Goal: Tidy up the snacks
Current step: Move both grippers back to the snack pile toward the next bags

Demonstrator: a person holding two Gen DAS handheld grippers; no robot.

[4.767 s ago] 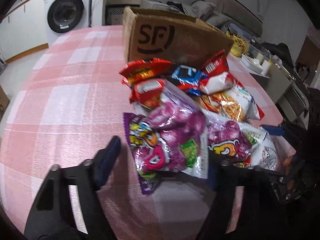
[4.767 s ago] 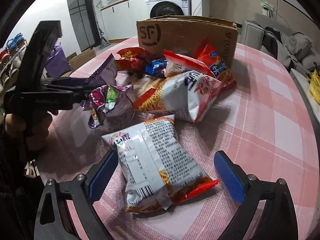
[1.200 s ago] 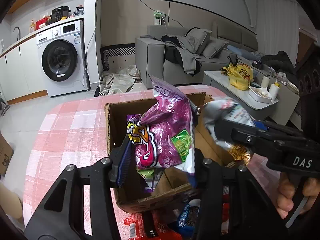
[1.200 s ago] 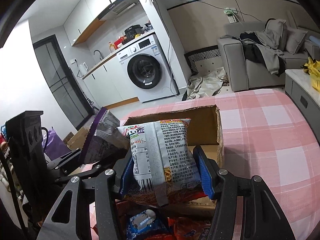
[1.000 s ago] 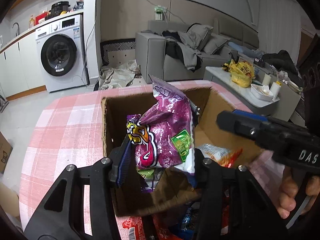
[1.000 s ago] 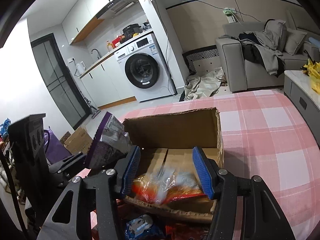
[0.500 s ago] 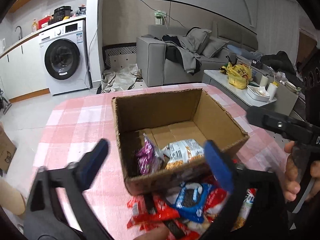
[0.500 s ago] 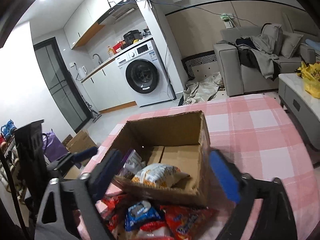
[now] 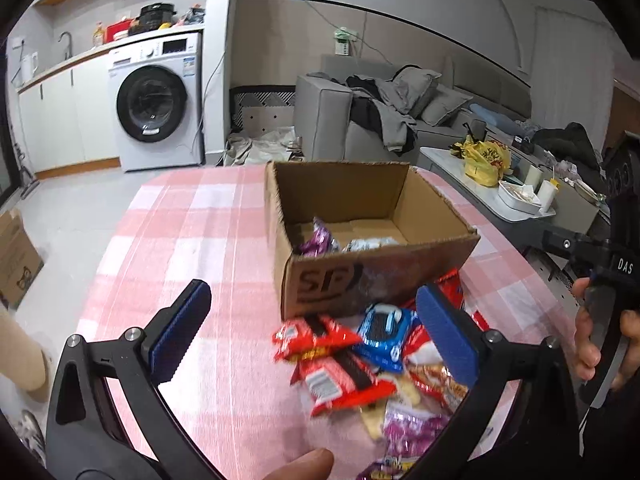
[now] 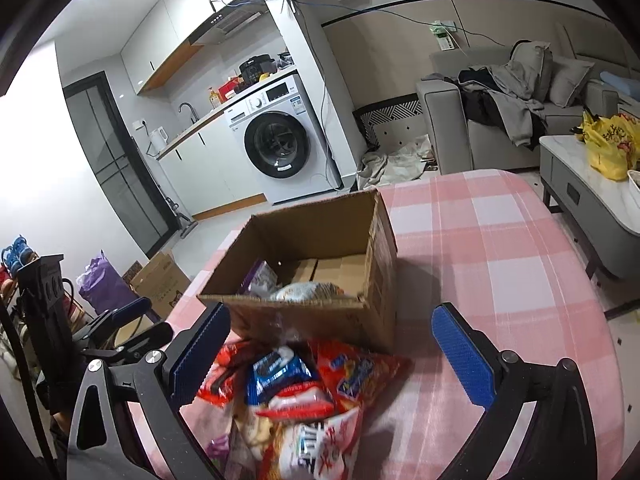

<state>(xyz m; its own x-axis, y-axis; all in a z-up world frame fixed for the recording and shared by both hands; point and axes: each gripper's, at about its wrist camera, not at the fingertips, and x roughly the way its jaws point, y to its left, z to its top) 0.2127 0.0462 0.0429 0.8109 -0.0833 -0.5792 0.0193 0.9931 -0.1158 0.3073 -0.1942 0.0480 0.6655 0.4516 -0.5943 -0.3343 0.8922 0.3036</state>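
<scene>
An open cardboard box (image 9: 360, 280) (image 10: 384, 280) stands on the pink checked table (image 9: 192, 240) (image 10: 500, 260). Inside it lie a purple snack bag (image 9: 316, 242) (image 10: 262, 280) and a white-and-orange snack bag (image 9: 370, 243) (image 10: 308, 292). In front of the box is a pile of snacks, among them a red packet (image 9: 316, 338) (image 10: 360, 372) and a blue packet (image 9: 384, 330) (image 10: 280, 372). My left gripper (image 9: 312, 292) hangs open above the pile, holding nothing. My right gripper (image 10: 331, 312) is above the pile too, its jaws opening with nothing between them.
A person's hand (image 9: 588, 344) holds the right gripper's handle at the right edge of the left wrist view. Beyond the table are a washing machine (image 9: 154, 104), a grey sofa (image 9: 360, 120), a low table (image 10: 592, 192) with a yellow bag, and a cardboard box (image 10: 160, 280) on the floor.
Both grippers opened and let their bags fall into the box. Both then drew back from the box, so it looks smaller and the snack pile has come into view.
</scene>
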